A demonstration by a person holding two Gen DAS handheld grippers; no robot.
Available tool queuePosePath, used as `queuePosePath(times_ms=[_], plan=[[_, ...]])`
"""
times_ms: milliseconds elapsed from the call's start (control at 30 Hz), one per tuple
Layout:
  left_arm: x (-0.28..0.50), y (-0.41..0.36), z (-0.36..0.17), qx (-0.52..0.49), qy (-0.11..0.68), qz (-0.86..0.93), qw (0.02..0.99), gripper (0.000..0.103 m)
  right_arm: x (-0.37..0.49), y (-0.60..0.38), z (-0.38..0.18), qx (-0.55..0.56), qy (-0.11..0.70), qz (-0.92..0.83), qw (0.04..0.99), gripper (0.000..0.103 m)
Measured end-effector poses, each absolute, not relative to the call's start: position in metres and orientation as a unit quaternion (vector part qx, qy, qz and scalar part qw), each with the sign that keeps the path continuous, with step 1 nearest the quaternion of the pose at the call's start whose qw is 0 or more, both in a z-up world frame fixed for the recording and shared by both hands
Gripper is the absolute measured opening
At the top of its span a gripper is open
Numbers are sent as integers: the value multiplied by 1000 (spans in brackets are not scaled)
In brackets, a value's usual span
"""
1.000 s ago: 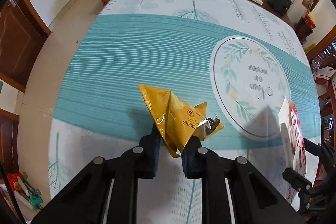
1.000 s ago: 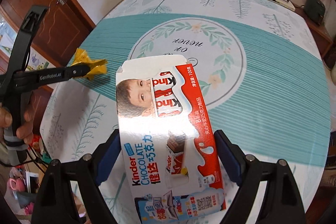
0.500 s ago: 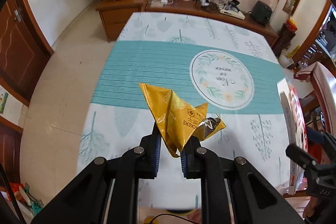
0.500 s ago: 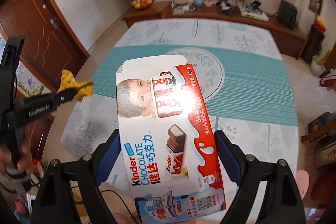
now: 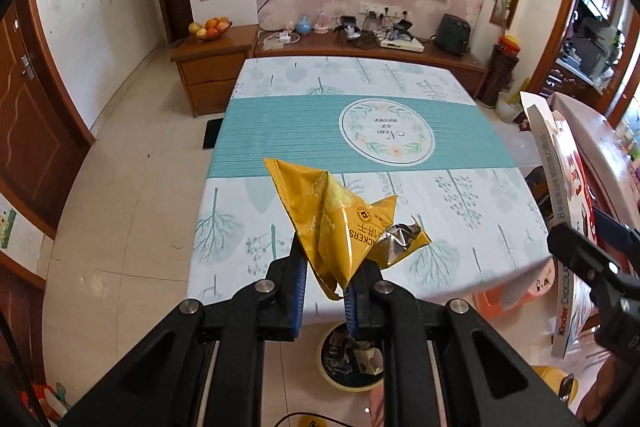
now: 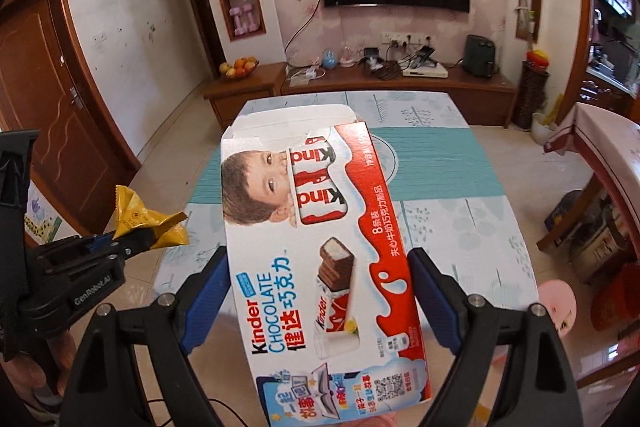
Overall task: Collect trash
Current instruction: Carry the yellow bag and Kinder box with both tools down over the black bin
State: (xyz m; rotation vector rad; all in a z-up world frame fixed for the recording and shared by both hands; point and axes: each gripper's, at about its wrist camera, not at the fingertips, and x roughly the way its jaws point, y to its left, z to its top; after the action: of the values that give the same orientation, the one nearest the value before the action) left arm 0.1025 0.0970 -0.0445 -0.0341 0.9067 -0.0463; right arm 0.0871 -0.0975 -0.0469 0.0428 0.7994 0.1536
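Note:
A crumpled yellow cracker wrapper (image 5: pixel 328 219) sticks up from my left gripper (image 5: pixel 324 267), which is shut on its lower corner. In the right wrist view the same wrapper (image 6: pixel 136 215) and left gripper (image 6: pixel 132 241) show at the left, held by a hand. My right gripper (image 6: pixel 316 267) clamps a flat red-and-white Kinder chocolate box (image 6: pixel 320 227) by its two long sides, jaws wide. The box (image 5: pixel 560 179) also appears edge-on at the right of the left wrist view. Both grippers hang off the near end of the table (image 5: pixel 360 131). A round bin (image 5: pixel 348 386) with trash inside stands on the floor under the left gripper.
The table carries a teal and white leaf-print cloth. A wooden sideboard (image 5: pixel 360 47) with a fruit bowl and cables runs along the far wall under a TV. A second covered table (image 6: pixel 608 147) and a pink stool (image 6: pixel 556 303) stand at the right. Tiled floor lies to the left.
Both grippers have pulled back and risen away from the table, each keeping its item. The table now looks smaller and farther. The floor bin has come into view below the left gripper.

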Motion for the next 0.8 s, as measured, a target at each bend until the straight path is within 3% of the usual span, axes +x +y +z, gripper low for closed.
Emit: queuePosePath(times_ms=[467,800], plan=[[22,75,-52,0,427,-24,904,14,2,-96,-60,43,416,82,905,87],[8,50,-131,-5,455,21,890,14,2,-117,-141,69,456,92,883,87]])
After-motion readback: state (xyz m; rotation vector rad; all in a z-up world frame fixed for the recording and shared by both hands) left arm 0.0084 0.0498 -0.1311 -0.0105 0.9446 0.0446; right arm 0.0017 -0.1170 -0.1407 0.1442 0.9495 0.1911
